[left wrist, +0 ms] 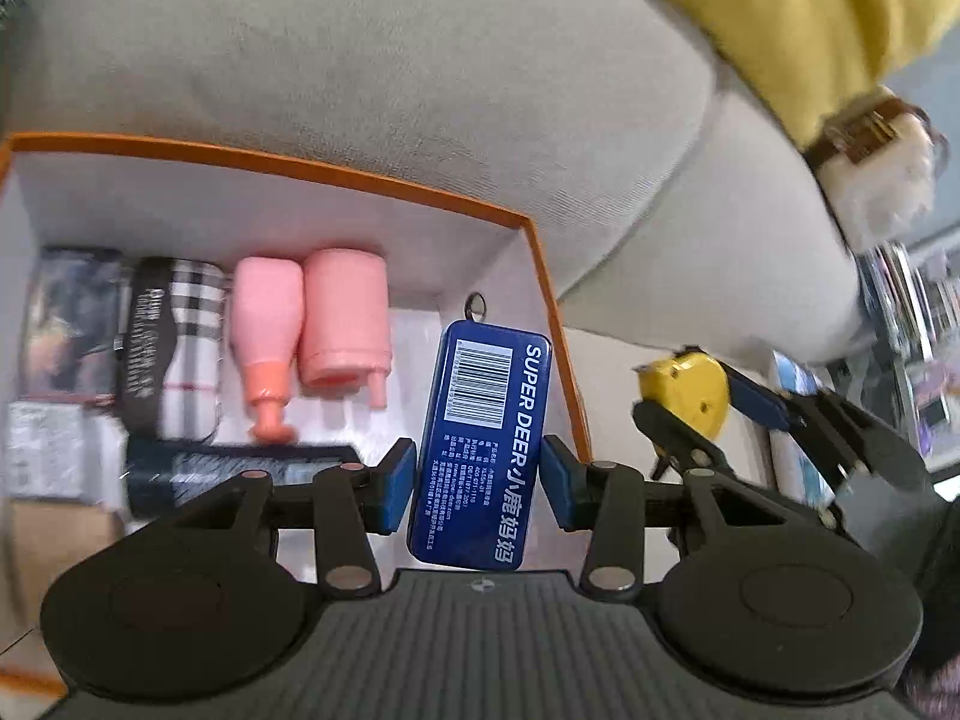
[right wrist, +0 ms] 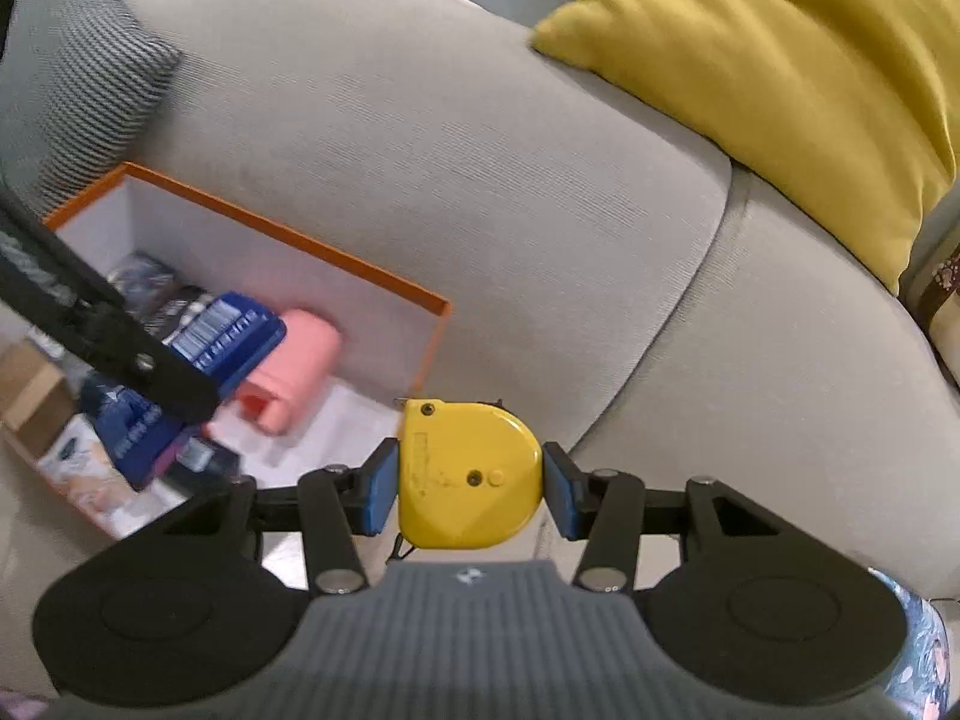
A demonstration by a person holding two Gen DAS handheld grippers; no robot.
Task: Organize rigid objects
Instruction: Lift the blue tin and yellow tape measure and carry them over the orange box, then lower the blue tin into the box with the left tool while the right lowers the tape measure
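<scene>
1. Blue tin (left wrist: 480,450) marked SUPER DEER sits pinched between the pads of the left gripper (left wrist: 478,477), hanging over the right end of the orange-edged box (left wrist: 270,165)
2. Pink bottles (left wrist: 312,330), two of them, lie side by side in the box at 10 o'clock from the tin, a checked item (left wrist: 180,348) at their 9 o'clock
3. Yellow tape measure (right wrist: 465,474) is clamped in the right gripper (right wrist: 470,489), outside the box and just beyond its right wall
4. Grey sofa cushion (right wrist: 450,150) fills 12 o'clock, a yellow pillow (right wrist: 780,60) at 2 o'clock

Grey sofa (right wrist: 420,168), yellow cushion (right wrist: 780,78), perhaps slipper (left wrist: 870,174)
</scene>
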